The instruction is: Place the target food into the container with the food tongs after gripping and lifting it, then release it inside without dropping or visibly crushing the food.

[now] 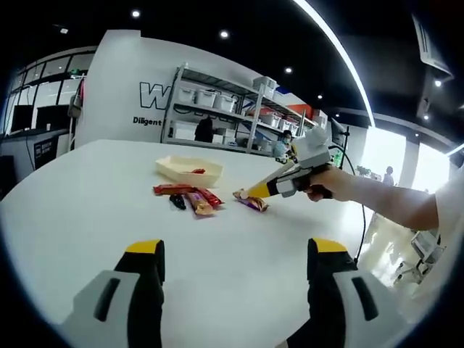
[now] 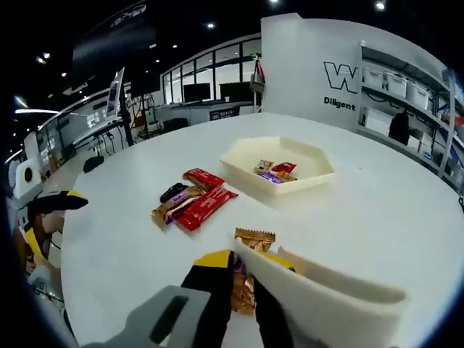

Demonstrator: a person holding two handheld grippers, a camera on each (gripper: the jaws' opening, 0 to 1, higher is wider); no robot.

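Both views are bright and evenly lit from above by small round ceiling spotlights (image 1: 135, 13) and a long light strip (image 1: 337, 54). Far beyond the left gripper (image 1: 235, 264), to its right, windows (image 1: 409, 163) blow out to white glare. The white table (image 1: 87, 210) reflects light softly, and shadows beneath the jaws are faint. Fisheye distortion bends straight lines strongly near the edges. Close to the right gripper (image 2: 239, 290), its jaws appear slightly blurred; distant shelves (image 1: 217, 109) stay fairly sharp.

Left tool (image 1: 235, 264) agape, right tool (image 2: 238, 279) clamped.
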